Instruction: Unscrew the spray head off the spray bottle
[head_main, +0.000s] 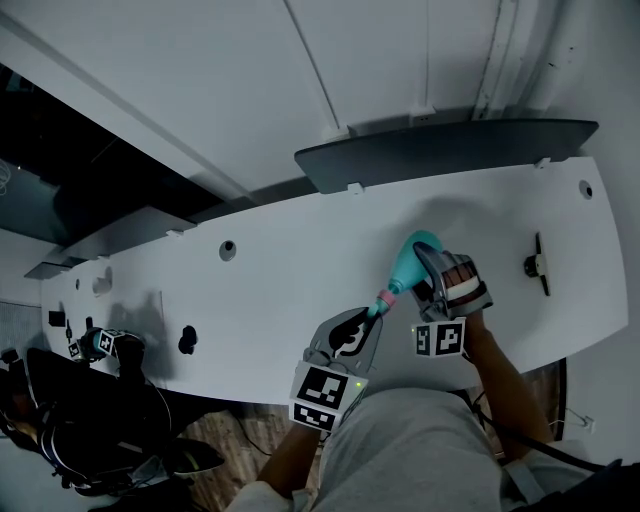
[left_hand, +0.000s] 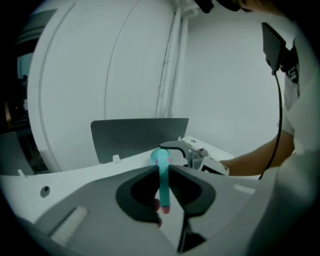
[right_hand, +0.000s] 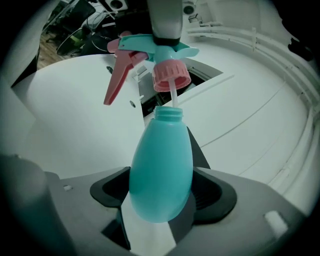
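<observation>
Our left gripper (left_hand: 163, 172) is nipped tight on the spray head (right_hand: 152, 45), our right gripper (right_hand: 161, 197) spread wide, bottle (right_hand: 161, 165) clamped between its fingers. The collar (right_hand: 171, 77) is clear of the neck (right_hand: 167, 114), so we'd best pull straight, keeping the tube (right_hand: 174, 96) centred.

1 bottle (right_hand: 161, 170), 1 spray head (right_hand: 160, 50)

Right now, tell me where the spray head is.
The spray head is top centre of the right gripper view, held in the left tongs, pink collar just above the teal bottle's neck.

Left gripper (head_main: 368, 318) narrow, right gripper (head_main: 425, 262) wide.
</observation>
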